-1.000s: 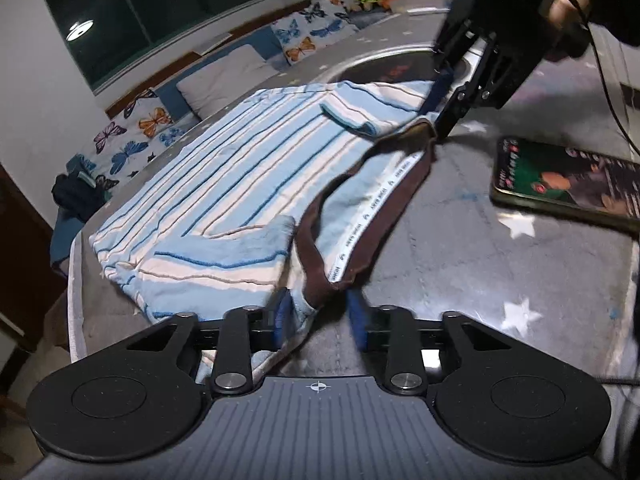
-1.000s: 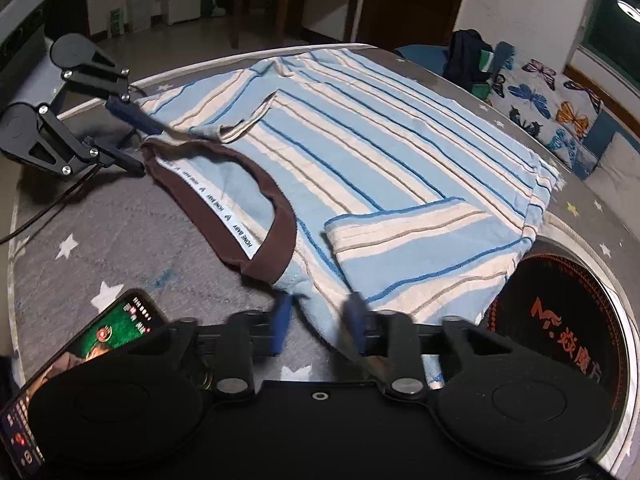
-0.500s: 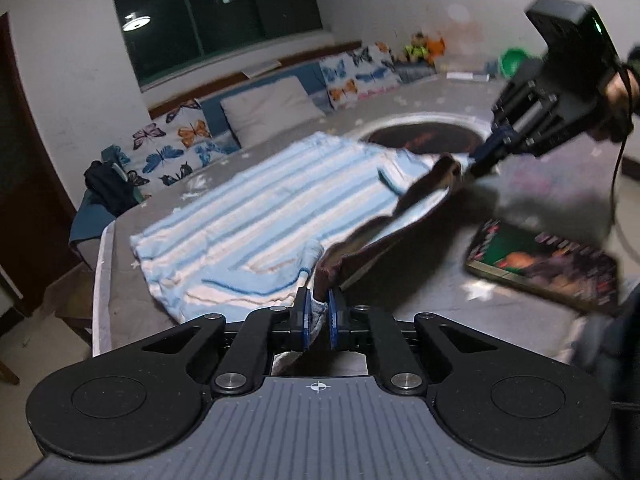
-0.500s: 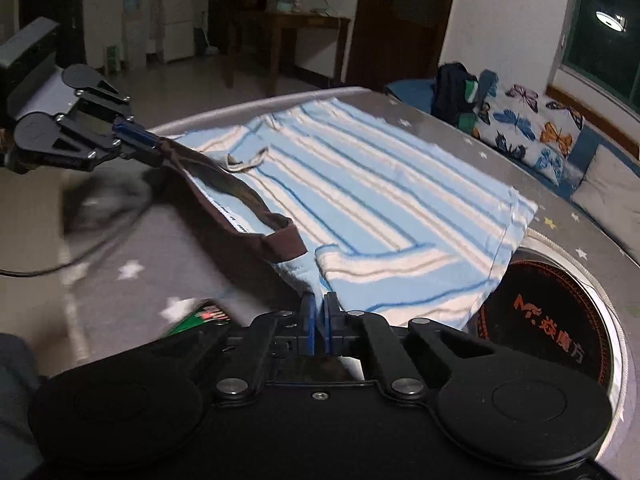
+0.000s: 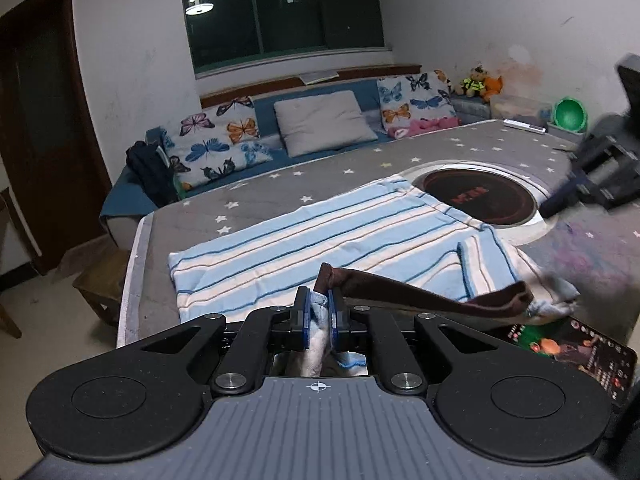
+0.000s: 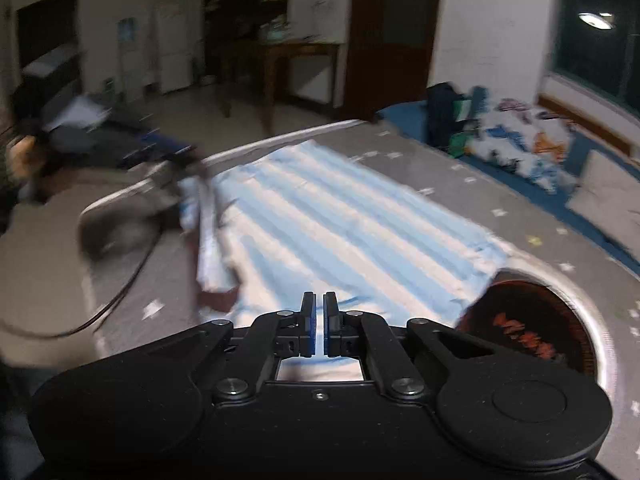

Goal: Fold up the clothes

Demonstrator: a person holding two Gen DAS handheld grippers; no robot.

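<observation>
Grey starred table (image 5: pixel 280 184) carries striped shirt (image 5: pixel 340 240) ahead of jaws. Left gripper (image 5: pixel 319 316) clamped on shoulder cloth, collar (image 5: pixel 420 292) lifted rightward. Right gripper (image 6: pixel 319 320) nearly closed, apparently empty. Risk: one-sided pull skews fold.

Dim indoor lighting; ceiling lamp (image 5: pixel 199 9) reflected in dark window (image 5: pixel 280 4). Left view sharp, right view heavily motion-blurred. Fisheye bending at edges.

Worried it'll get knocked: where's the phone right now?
Left wrist view, lower right: the phone lies on the starred table cover, just under the shirt's lifted brown collar.
</observation>
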